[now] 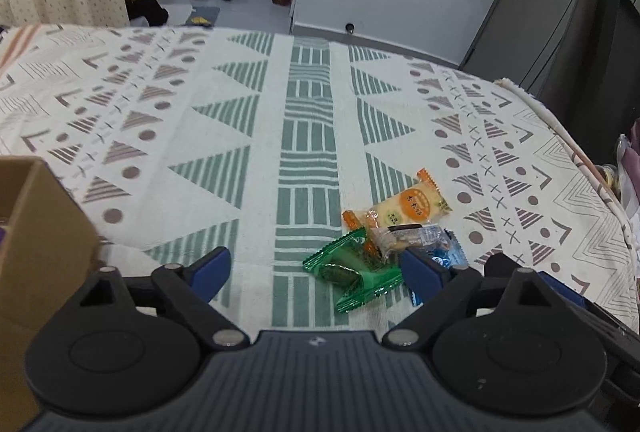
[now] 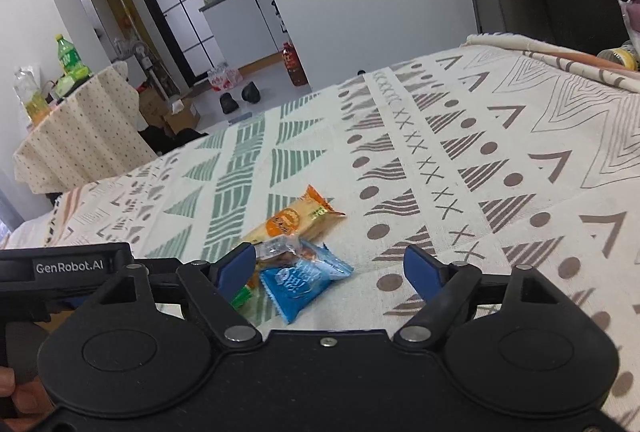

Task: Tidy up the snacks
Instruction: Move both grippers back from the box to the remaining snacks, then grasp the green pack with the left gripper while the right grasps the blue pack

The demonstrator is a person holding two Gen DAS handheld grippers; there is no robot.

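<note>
Snacks are lying in a small heap on the patterned cloth (image 1: 308, 160) covering the counter, and you are hovering both tools just short of them. Your left tool (image 1: 316, 270) is spread wide, gripping nothing; the green packet (image 1: 352, 272) is sitting between its fingers, nearer the right one. Your right tool (image 2: 330, 266) is spread too and empty, with the blue packet (image 2: 300, 282) lying between its fingers, close to the left one.

Four wrapped snacks are showing in the heap: the green packet at the near left, the blue packet (image 1: 450, 256) at the near right, a clear-wrapped bar (image 1: 404, 238) resting across the two, and an orange-and-cream packet (image 1: 416, 206) at the far side, touching the bar. They are overlapping, not sorted.

A cardboard box (image 1: 36, 232) is standing at the left edge of the left wrist view, well apart from the heap; something purple is peeking inside it, though you cannot tell what it is. If that box is the destination, the job is looking only partly done: all four visible snacks are waiting on the cloth, none gripped. You are probably lining up the next pick, and the clear-wrapped bar on top is likely to shift when you lift a packet from beneath it.
</note>
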